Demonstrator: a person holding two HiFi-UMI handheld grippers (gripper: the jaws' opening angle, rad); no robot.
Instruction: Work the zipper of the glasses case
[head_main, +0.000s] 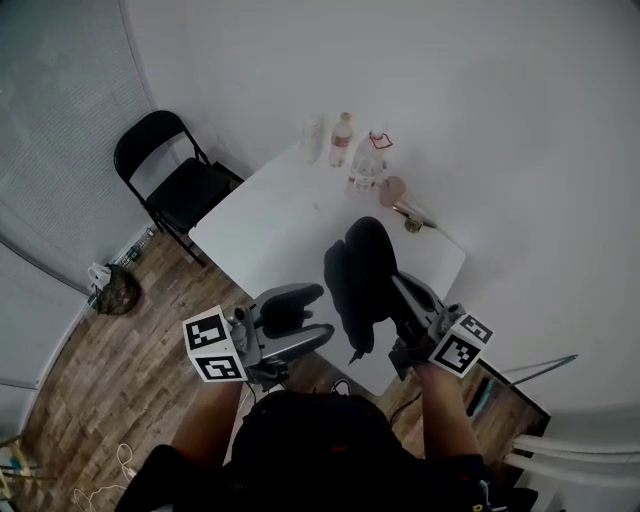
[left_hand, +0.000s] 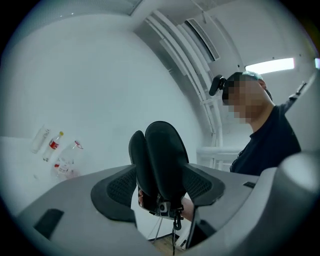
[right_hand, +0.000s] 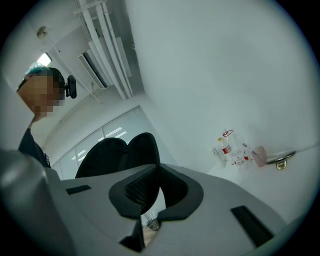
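White table (head_main: 280, 220), black glasses case (head_main: 365, 270) unzipped, clamped in right hand-held gripper (head_main: 395, 283), left hand-held gripper (head_main: 322, 312) spread

One black oval zippered glasses case (head_main: 360, 275) is showing, with one zipper pull (head_main: 352, 355) dangling from it. Two grey two-jaw grippers are appearing, the left gripper (head_main: 326, 310) and the right gripper (head_main: 398, 288). Each is carrying one black-and-white marker cube, making two: the left cube (head_main: 213, 345) and the right cube (head_main: 460, 347). One white rectangular table (head_main: 270, 220) and one black folding chair (head_main: 170, 175) are standing on the wooden floor. Three bottles are standing at the table's far end: a pale bottle (head_main: 313, 138), a red-labelled bottle (head_main: 342, 138) and a clear plastic bottle (head_main: 367, 165). One pink cup (head_main: 393, 190) and one small metal object (head_main: 412, 215) are sitting beside them. One dark round bundle (head_main: 118, 290) is lying on the floor.
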